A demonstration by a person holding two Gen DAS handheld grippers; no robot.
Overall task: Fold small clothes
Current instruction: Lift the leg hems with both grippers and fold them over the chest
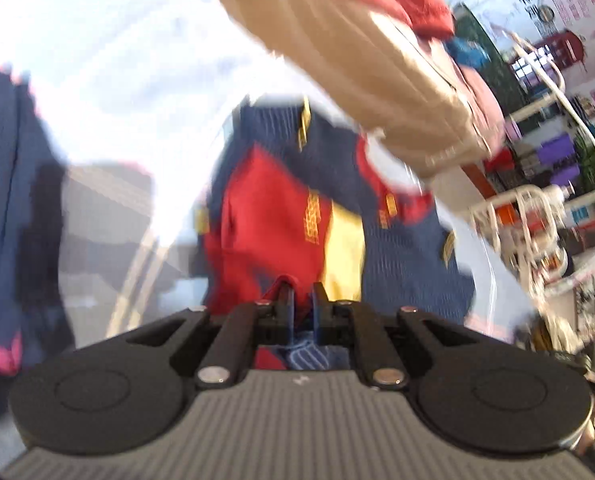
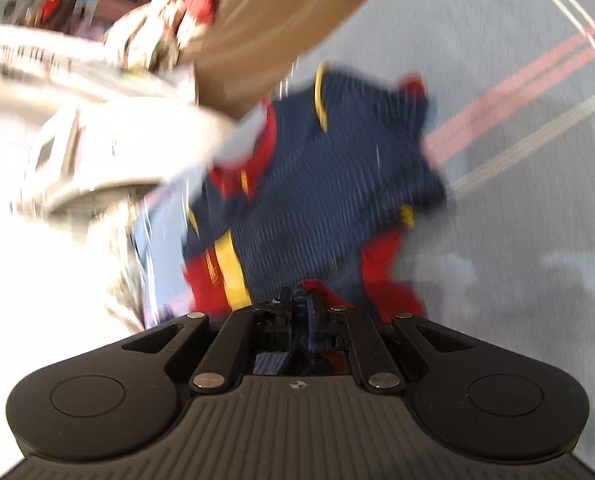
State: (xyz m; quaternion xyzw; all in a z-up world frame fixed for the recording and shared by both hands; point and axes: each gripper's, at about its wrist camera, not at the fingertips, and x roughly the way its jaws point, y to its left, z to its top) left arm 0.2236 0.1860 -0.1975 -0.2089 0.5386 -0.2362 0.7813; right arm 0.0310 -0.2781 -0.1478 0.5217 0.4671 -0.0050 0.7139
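- Okay, left gripper [image 1: 300,294] clamped on garment [image 1: 281,216] edge, red part.
- Right gripper [image 2: 300,300] pinched on same garment [image 2: 317,184] too.
- Garment hangs ahead of both, over blue cloth [image 2: 517,120] (blurry), box [image 1: 349,60] beyond.
- Both equally near; likely mid-fold.

Both fisheye views are bright and heavily motion-blurred. Glare washes out the upper left around the garment [image 1: 297,216] in the left view; beyond it, edges curve and corners darken.

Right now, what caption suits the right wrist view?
Right gripper shut on navy-red shirt above the grey cloth.
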